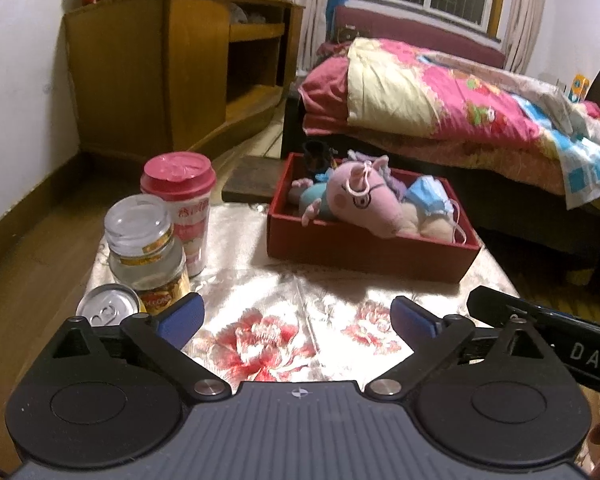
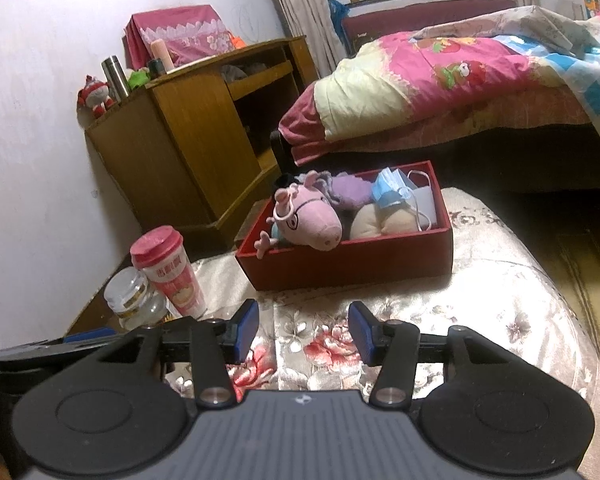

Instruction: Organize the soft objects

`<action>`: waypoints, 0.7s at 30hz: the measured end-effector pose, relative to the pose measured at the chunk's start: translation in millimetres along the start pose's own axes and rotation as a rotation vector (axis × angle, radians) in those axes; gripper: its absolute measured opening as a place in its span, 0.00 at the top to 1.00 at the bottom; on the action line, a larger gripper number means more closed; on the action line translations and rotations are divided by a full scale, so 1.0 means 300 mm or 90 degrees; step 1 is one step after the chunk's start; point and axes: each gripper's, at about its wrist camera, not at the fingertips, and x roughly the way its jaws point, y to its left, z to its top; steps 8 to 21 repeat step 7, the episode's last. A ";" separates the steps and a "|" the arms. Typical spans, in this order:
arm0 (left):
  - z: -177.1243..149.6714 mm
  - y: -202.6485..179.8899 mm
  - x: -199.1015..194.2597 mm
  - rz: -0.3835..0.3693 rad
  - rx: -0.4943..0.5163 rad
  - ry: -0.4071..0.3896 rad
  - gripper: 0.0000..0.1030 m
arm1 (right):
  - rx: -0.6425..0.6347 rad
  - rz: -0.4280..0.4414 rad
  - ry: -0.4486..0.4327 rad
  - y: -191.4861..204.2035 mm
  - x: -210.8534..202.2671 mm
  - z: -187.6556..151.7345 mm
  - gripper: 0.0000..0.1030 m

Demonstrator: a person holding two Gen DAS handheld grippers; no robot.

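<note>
- Shiny floral tablecloth (image 1: 300,292) covers the table; quilted bed (image 1: 440,96) and wooden cabinet (image 1: 160,72) stand behind.
- Plush pig (image 1: 360,196), blue face mask (image 1: 432,196) lie inside the rectangular red box (image 1: 364,252).
- Left gripper (image 1: 298,320) and right gripper (image 2: 302,330) both spread, empty.

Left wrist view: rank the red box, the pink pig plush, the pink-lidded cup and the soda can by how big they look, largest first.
1. red box
2. pink pig plush
3. pink-lidded cup, which looks close to the plush in size, and it sits nearer the camera, so that order is unsure
4. soda can, partly hidden behind the left gripper
</note>
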 end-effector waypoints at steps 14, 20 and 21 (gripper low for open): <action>0.008 0.005 -0.001 -0.009 -0.002 -0.005 0.06 | 0.003 -0.003 -0.013 -0.003 -0.012 0.007 0.63; 0.008 0.005 -0.001 -0.009 -0.002 -0.005 0.06 | 0.003 -0.003 -0.013 -0.003 -0.012 0.007 0.63; 0.008 0.005 -0.001 -0.009 -0.002 -0.005 0.06 | 0.003 -0.003 -0.013 -0.003 -0.012 0.007 0.63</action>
